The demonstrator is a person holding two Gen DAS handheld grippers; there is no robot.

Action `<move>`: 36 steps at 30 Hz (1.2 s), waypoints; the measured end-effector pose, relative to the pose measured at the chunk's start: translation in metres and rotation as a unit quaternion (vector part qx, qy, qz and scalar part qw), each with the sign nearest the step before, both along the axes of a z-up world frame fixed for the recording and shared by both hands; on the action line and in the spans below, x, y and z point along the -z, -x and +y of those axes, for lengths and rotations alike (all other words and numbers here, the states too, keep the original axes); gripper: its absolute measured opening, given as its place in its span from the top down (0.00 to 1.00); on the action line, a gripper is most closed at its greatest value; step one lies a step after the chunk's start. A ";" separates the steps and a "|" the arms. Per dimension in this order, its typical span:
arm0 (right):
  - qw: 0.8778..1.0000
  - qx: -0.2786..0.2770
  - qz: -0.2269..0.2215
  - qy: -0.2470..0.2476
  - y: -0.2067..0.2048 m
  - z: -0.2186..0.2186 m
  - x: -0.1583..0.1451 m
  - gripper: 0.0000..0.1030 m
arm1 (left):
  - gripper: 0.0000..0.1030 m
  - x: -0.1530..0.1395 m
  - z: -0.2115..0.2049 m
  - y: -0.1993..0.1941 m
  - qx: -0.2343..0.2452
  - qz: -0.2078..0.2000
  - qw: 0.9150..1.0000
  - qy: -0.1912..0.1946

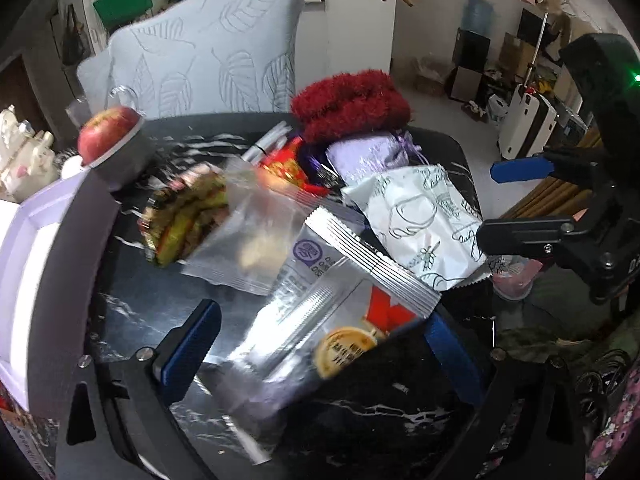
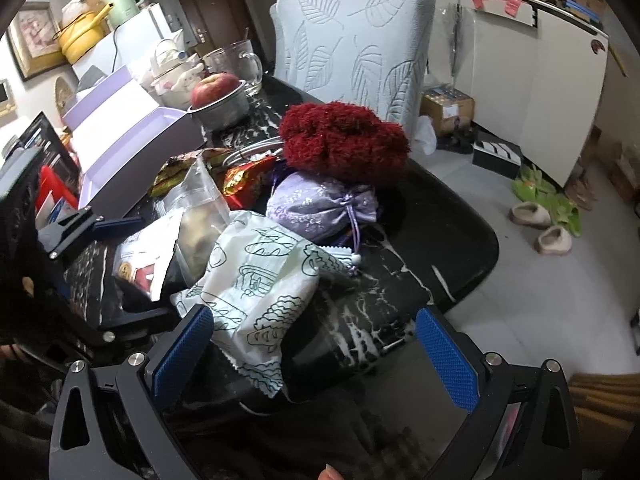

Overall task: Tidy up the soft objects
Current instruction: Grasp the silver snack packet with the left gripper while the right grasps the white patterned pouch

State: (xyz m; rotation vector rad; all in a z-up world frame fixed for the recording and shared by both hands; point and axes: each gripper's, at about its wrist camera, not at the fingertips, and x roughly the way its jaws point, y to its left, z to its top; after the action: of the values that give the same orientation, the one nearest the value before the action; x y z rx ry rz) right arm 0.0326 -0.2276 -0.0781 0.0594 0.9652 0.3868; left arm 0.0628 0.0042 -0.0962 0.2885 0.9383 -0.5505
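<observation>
Two claws hang over a black marbled table (image 2: 460, 216) heaped with soft packets. From its own camera, the left claw (image 1: 320, 344) has its blue fingers spread wide, with a silver foil snack packet (image 1: 320, 320) lying between them; whether either pad touches the foil I cannot tell. At 10 o'clock from that packet sits a clear plastic bag (image 1: 248, 232), blurred, and beyond it a yellow-green wrapper (image 1: 180, 220). The right claw (image 2: 316, 352) is likewise parted, its left finger just beside a white pouch printed with green drawings (image 2: 256, 292), which rests at the table's near edge. At 1 o'clock from the pouch lies a lilac drawstring bag (image 2: 320, 204), and touching it further back a fuzzy dark red knitted piece (image 2: 344, 144). Toward 11 o'clock stands a metal bowl (image 2: 224, 112) holding an apple (image 2: 214, 88), with an open lilac box (image 2: 132, 136) to its left. A leaf-patterned chair cover (image 2: 356, 44) rises behind the table.
</observation>
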 end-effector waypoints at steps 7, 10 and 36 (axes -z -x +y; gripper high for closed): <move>1.000 -0.005 0.002 -0.005 0.000 0.001 0.001 0.00 | 0.45 0.005 0.011 0.001 -0.060 -0.001 0.998 -0.006; 1.000 -0.006 0.004 -0.014 -0.002 0.004 0.004 0.00 | 0.61 0.007 0.019 0.002 -0.089 0.022 0.996 0.013; 0.999 -0.036 -0.002 -0.023 -0.010 0.041 0.013 0.37 | 0.62 0.011 0.028 0.019 -0.210 0.023 0.977 0.008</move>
State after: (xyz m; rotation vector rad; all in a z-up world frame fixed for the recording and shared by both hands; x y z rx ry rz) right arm 0.0425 -0.1861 -0.0909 0.0662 0.9556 0.4760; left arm 0.0443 0.0323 -0.1070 0.0574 1.0042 -0.1766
